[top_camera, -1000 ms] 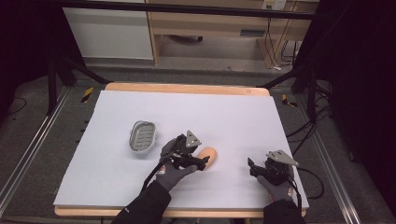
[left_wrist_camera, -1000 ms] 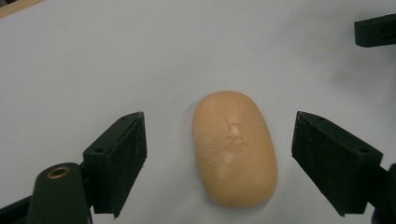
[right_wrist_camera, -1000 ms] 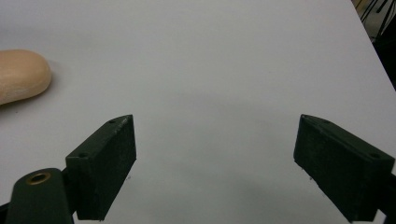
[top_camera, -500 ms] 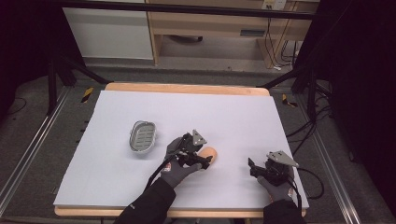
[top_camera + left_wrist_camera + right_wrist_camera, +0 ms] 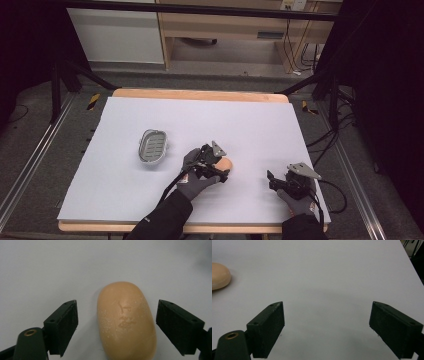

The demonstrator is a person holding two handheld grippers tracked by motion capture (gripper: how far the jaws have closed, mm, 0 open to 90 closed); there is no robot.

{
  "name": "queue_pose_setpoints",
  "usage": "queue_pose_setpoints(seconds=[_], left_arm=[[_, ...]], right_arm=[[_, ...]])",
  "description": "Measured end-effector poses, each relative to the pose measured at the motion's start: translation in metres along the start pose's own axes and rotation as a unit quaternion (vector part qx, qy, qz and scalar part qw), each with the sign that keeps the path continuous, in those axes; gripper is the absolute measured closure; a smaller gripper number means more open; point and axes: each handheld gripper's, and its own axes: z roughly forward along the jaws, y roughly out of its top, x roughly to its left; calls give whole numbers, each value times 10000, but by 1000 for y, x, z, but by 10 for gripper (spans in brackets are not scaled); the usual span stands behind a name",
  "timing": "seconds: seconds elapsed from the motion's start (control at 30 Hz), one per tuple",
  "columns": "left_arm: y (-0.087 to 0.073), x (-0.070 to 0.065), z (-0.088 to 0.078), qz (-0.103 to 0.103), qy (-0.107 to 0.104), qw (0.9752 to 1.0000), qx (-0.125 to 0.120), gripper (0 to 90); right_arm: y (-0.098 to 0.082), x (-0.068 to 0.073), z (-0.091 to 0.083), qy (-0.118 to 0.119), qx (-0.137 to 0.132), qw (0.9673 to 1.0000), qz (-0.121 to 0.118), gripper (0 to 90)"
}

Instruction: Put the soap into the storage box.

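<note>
Here, a smooth, oval, peach-orange bar of soap lies flat on the white sheet that covers the wooden table. In the left gripper view it sits between the 2 black jaws of the left gripper, which are spread wide, one on each side of the bar with a gap of white sheet showing on both sides, so neither jaw touches it. A faint stamped mark shows on the top face of the soap, too worn to read.

From the high view, the left gripper is held in a grey-gloved hand near the middle of the front part of the table, its jaws pointing toward the right, and the rounded end of the soap peeks out just beyond it. A small, oval, silvery metal soap dish with a slotted bottom rests on the sheet to the left of that hand, apart from it and from the soap.

The right gripper sits near the front right corner of the sheet, held in the other gloved hand. In the right gripper view its 2 black jaws are likewise spread wide over bare sheet, gripping nothing, and the soap shows at the far left edge, well apart from them.
</note>
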Motion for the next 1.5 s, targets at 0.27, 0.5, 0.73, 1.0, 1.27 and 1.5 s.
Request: queue_pose_setpoints(seconds=[0.27,0.5,0.73,1.0,1.27,1.5], left_arm=[[2,-2,8,3,13,9999,166,177],[1,-6,14,89,18,9994,338,191],[1,-8,20,82,31,9989,464,222],[1,-7,23,76,-63,9984,556,277],[2,-4,24,-66,-173,9977,650,288],[5,-5,24,-36,-166,9974,706,310]], right_arm=[[0,0,1,32,19,10000,-21,130],[0,0,1,39,41,10000,-23,130],[0,2,1,34,67,9999,-85,131],[0,2,2,37,90,9999,-97,132],[0,3,2,48,115,9998,-129,132],[0,3,2,57,129,9998,-154,133]])
